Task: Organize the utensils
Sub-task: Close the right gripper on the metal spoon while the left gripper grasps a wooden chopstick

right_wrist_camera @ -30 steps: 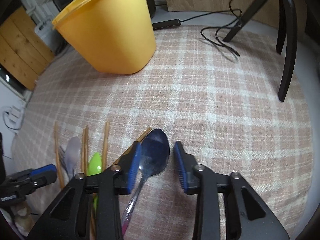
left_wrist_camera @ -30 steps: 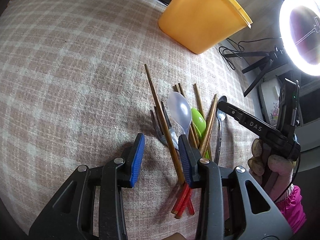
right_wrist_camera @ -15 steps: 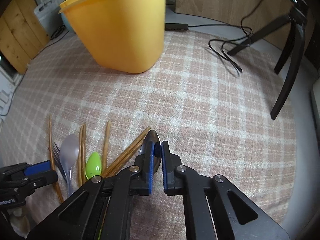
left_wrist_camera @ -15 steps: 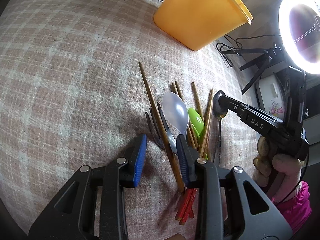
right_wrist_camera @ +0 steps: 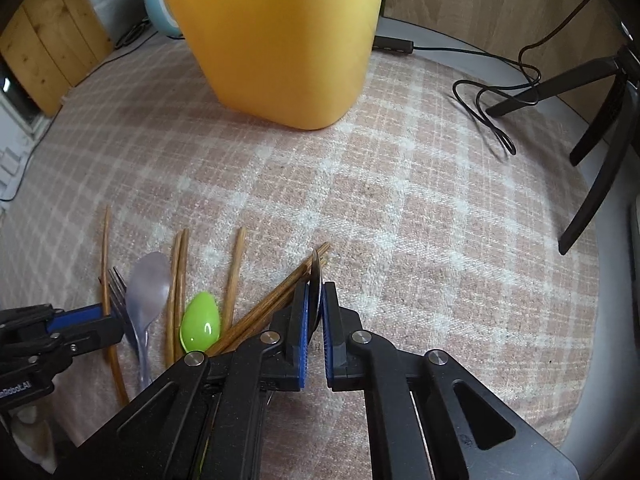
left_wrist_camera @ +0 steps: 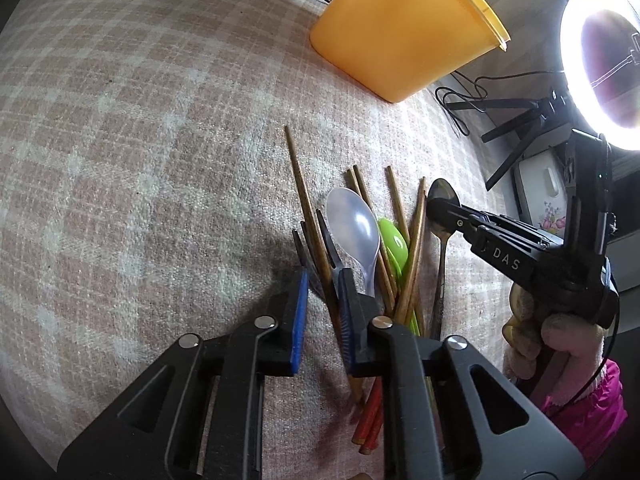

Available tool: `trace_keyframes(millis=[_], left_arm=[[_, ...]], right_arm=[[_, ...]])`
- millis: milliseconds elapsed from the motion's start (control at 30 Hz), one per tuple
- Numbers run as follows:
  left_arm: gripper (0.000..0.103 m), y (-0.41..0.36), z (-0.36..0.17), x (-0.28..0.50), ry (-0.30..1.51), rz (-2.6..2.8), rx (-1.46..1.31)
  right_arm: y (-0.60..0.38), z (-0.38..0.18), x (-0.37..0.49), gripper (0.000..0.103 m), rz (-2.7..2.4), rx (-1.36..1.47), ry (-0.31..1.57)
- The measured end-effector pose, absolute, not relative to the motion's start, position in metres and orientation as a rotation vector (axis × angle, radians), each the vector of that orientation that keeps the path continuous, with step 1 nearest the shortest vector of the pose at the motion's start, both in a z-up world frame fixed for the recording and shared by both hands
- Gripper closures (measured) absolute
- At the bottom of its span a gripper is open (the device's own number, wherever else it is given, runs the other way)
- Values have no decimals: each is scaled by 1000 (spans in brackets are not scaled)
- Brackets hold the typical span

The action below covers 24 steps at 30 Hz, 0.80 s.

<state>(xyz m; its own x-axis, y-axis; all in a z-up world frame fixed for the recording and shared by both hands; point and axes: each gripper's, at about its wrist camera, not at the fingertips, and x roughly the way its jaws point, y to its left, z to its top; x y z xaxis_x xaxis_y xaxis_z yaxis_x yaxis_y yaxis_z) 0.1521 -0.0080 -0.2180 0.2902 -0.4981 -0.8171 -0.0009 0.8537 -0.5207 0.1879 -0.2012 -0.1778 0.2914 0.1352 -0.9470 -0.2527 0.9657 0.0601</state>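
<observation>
The metal spoon [right_wrist_camera: 316, 276] lies at the three o'clock edge of the utensil pile, bowl clamped edge-on in the right tool [right_wrist_camera: 314, 312] for lifting. The left tool [left_wrist_camera: 322, 292] has just been closing on a wooden chopstick [left_wrist_camera: 308, 216] beside the fork [left_wrist_camera: 310, 248]. The yellow bin [right_wrist_camera: 276, 40] waits at twelve o'clock on the bench [right_wrist_camera: 400, 200].

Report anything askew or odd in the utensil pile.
The metal spoon stands tipped on edge, pinched by the right gripper. The other utensils lie crisscrossed beside the yellow bin, none inside as far as shown. Nothing looks spilled or damaged.
</observation>
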Motion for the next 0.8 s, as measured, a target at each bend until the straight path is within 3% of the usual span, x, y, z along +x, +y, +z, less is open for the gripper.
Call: trace_keyframes(millis=[800], left_arm=[[99, 34, -178, 134, 1148, -306, -474]], right_arm=[[-235, -147, 171, 101, 292, 34, 1174]])
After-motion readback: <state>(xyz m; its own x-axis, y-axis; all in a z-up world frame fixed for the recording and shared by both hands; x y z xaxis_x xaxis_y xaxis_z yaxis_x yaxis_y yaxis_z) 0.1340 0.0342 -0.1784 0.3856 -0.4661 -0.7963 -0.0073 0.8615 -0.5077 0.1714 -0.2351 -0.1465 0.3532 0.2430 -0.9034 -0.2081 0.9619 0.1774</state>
